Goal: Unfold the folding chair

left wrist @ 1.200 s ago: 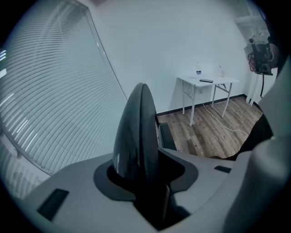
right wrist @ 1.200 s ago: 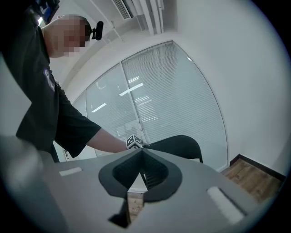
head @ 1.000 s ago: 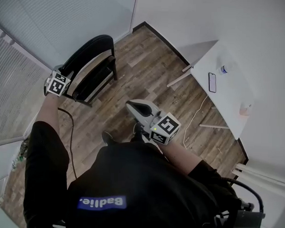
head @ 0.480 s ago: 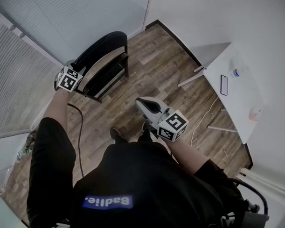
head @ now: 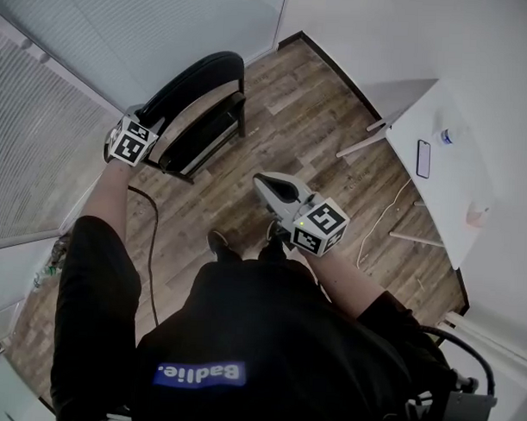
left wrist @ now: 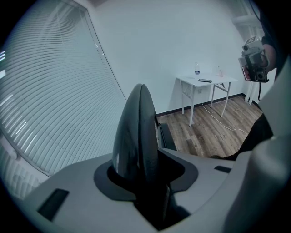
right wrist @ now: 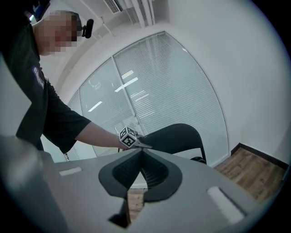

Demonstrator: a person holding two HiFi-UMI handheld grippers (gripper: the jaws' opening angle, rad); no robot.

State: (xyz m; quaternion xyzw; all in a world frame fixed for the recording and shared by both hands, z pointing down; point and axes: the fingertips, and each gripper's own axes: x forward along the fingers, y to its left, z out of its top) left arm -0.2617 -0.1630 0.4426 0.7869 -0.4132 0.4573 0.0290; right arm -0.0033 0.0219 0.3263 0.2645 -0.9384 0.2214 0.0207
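Note:
The black folding chair (head: 194, 84) stands by the glass wall, its curved backrest on top and its seat (head: 201, 136) tilted below it. My left gripper (head: 144, 121) is at the backrest's left end. In the left gripper view the backrest (left wrist: 136, 127) runs edge-on between the jaws, which are shut on it. My right gripper (head: 264, 181) hovers over the wooden floor in front of the person, apart from the chair. Its jaws are shut with nothing in them (right wrist: 141, 152), and it points at the chair (right wrist: 179, 136) and the left gripper's marker cube (right wrist: 128, 137).
At the right, a white folding table (head: 450, 182) carries a phone (head: 423, 158) and a bottle (head: 445, 136). From it a white cable (head: 375, 225) trails over the floor. A black cable (head: 150, 257) runs by the left arm. Blinds and glass close in behind the chair.
The head view has shifted a little. My right gripper has sunk slightly, still shut. My left gripper keeps its hold on the backrest, and the chair has not moved.

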